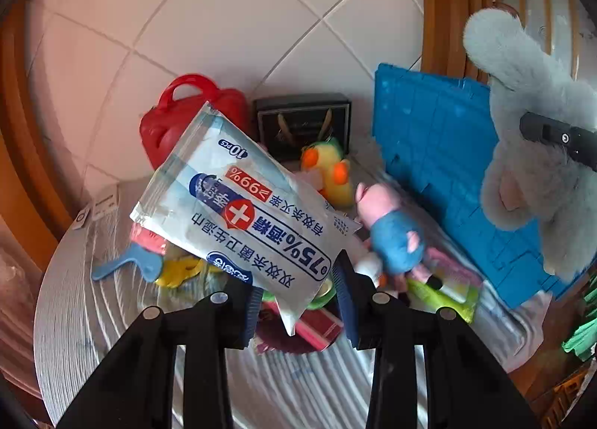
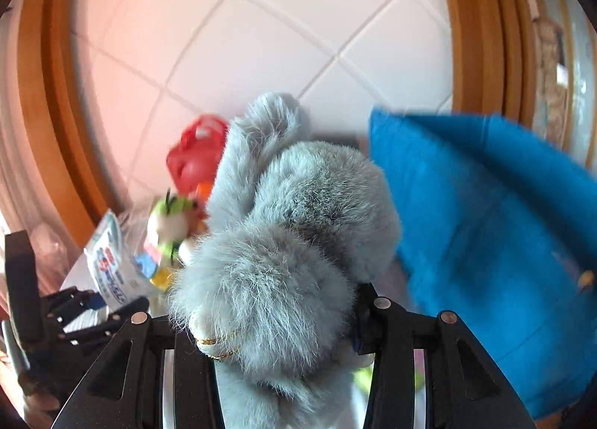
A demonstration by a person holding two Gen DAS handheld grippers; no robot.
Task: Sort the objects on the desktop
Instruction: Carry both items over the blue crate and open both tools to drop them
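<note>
Left gripper [image 1: 296,293] clamped on one bottom corner of a white wipes packet [image 1: 238,212], blue pads pinching the crimped edge, packet slanting up toward eleven o'clock above the table. Printed face showing, red cross in the middle.

Right gripper [image 2: 287,339] closed round a fluffy grey plush toy [image 2: 283,242], fur bulging over both fingers, one long limb sticking up at twelve o'clock. Same grey plush [image 1: 530,153] hanging at two to three o'clock in the left wrist view, a black finger [image 1: 559,138] pressed into its side.

Below, on the round striped table [image 1: 93,317]: blue crate [image 1: 440,168] at three o'clock, tilted on its side, ribbed face toward the camera. Red case with handle [image 1: 186,108] at eleven o'clock, against the tiled wall [image 1: 224,18]. Black box [image 1: 302,123] at twelve, just right of the red case. Yellow-and-orange duck toy [image 1: 328,171] in front of the box. Pink pig plush in blue [image 1: 388,231] lying just right of the packet, near the crate. Blue scoop-shaped piece [image 1: 127,265] at nine o'clock, a yellow ring toy [image 1: 179,272] beside it, part hidden by the packet. Green-and-pink flat pack [image 1: 447,287] at four o'clock, under the pig.

Right wrist view: blue crate [image 2: 485,224] blurred at three o'clock, red case [image 2: 197,153] at eleven, wipes packet [image 2: 112,261] and left gripper [image 2: 86,306] at nine.
</note>
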